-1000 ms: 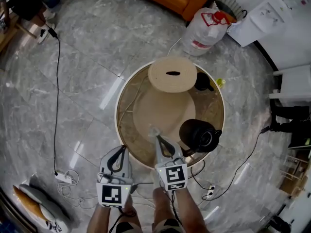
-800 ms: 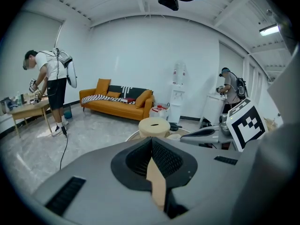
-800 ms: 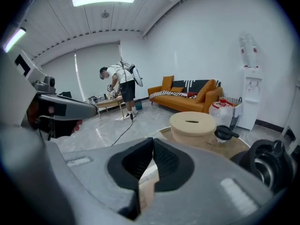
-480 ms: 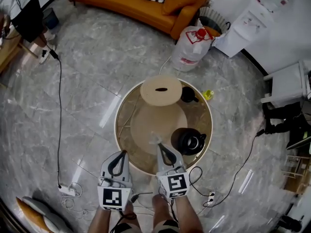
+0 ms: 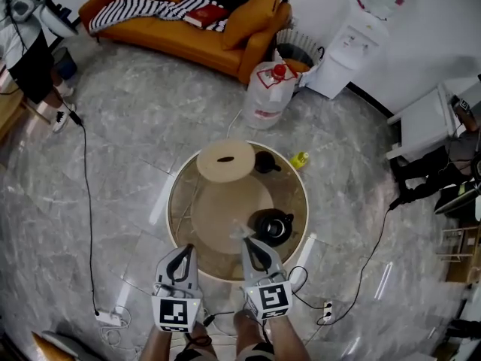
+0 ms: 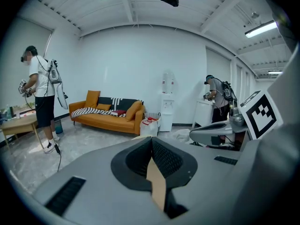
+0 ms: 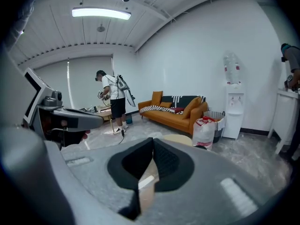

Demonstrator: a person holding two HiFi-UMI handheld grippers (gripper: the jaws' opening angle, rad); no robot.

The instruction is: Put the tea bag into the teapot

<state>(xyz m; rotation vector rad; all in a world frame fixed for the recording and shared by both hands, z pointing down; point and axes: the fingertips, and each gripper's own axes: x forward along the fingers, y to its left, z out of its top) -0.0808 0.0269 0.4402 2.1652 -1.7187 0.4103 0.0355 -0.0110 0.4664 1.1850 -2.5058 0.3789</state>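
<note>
1. Orange sofa [image 5: 180, 32] now shows whole at the top of the head view; a second ago only its edge did.
2. Round glass table [image 5: 176, 201] looks smaller, farther below.
3. Black teapot [image 5: 270, 226] stands unmoved on it.
4. Left gripper [image 5: 187, 247] stays closed and empty; right gripper [image 5: 244, 240] stays clamped on the tea bag.
5. Pale tea bag [image 5: 239, 229] hangs just left of the teapot.

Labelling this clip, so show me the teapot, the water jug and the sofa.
teapot [image 5: 264, 224], head view, on its black body.
water jug [image 5: 263, 98], head view, on its clear side below the red cap.
sofa [image 5: 180, 40], head view, on its orange front.
</note>
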